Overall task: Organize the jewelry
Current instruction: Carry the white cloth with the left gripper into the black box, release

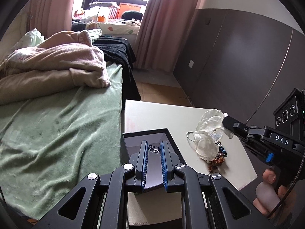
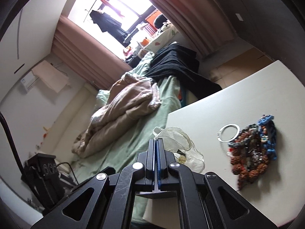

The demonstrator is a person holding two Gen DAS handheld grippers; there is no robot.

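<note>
An open black jewelry box (image 1: pixel 133 143) with a grey lining stands on a white table (image 1: pixel 162 114). A silver ring (image 1: pixel 154 149) lies inside it. My left gripper (image 1: pixel 154 148) is open above the box, its fingers on either side of the ring. My right gripper (image 2: pixel 156 143) is shut on a translucent organza pouch (image 2: pixel 177 143) and holds it off the table; the pouch also shows in the left wrist view (image 1: pixel 207 131). A pile of beaded bracelets (image 2: pixel 253 152) and a silver bangle (image 2: pixel 228 132) lie on the table.
A bed with a green sheet (image 1: pixel 57 133), a pink-beige blanket (image 1: pixel 53 66) and black cloth (image 1: pixel 118 51) runs along the table's left side. Dark wardrobe doors (image 1: pixel 238 57) stand at the right. The bracelet pile also shows under the pouch in the left wrist view (image 1: pixel 219 158).
</note>
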